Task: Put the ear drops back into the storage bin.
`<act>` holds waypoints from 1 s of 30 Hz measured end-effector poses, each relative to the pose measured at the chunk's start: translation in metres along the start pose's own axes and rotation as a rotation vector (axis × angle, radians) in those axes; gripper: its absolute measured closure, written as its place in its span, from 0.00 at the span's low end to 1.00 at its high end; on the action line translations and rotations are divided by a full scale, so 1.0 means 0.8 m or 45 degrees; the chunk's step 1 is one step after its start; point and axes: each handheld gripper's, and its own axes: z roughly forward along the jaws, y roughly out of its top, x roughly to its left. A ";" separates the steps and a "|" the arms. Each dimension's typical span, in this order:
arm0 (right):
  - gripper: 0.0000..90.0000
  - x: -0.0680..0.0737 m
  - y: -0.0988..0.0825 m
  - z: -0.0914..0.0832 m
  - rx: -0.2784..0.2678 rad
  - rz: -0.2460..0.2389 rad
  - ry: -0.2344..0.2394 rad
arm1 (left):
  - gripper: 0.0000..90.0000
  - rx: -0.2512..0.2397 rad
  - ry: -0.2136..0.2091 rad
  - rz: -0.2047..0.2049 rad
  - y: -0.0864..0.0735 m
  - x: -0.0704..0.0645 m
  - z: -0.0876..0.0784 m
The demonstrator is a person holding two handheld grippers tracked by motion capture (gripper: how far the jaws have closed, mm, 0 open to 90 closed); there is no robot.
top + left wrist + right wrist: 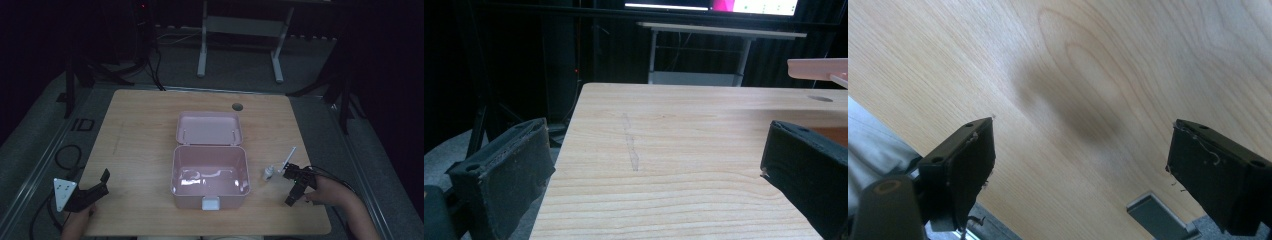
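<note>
Pink box [210, 175] open, right gripper [295, 186] beside bottle [269, 173]

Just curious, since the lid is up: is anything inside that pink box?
The pink box looks empty in the high view: bare pale floor with light reflections. The strip of floor just behind its near wall is hidden, so something small there cannot be ruled out.

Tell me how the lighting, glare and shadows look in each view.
High view: dim overall, room beyond nearly black, glare on the floor of the open pink box. Left gripper view: brighter, table evenly lit, jaws slightly soft. Right gripper view: bright wood with a blurred dark shadow patch between the jaws.
</note>
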 end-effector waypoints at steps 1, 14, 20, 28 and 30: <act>0.13 0.000 0.003 0.000 0.000 -0.006 -0.001 | 0.00 0.000 0.000 0.000 0.000 0.000 0.000; 0.23 -0.006 0.044 -0.007 -0.024 -0.065 -0.031 | 0.00 0.001 -0.003 0.000 0.000 0.000 0.000; 0.28 -0.007 0.061 -0.008 -0.032 -0.125 -0.051 | 0.00 0.001 -0.005 0.000 0.000 0.000 0.000; 0.37 -0.007 0.081 -0.008 -0.041 -0.198 -0.072 | 0.00 0.003 -0.007 0.001 0.000 0.000 0.000; 0.39 -0.007 0.085 -0.006 -0.036 -0.213 -0.083 | 0.00 0.003 -0.007 0.000 0.000 0.001 0.000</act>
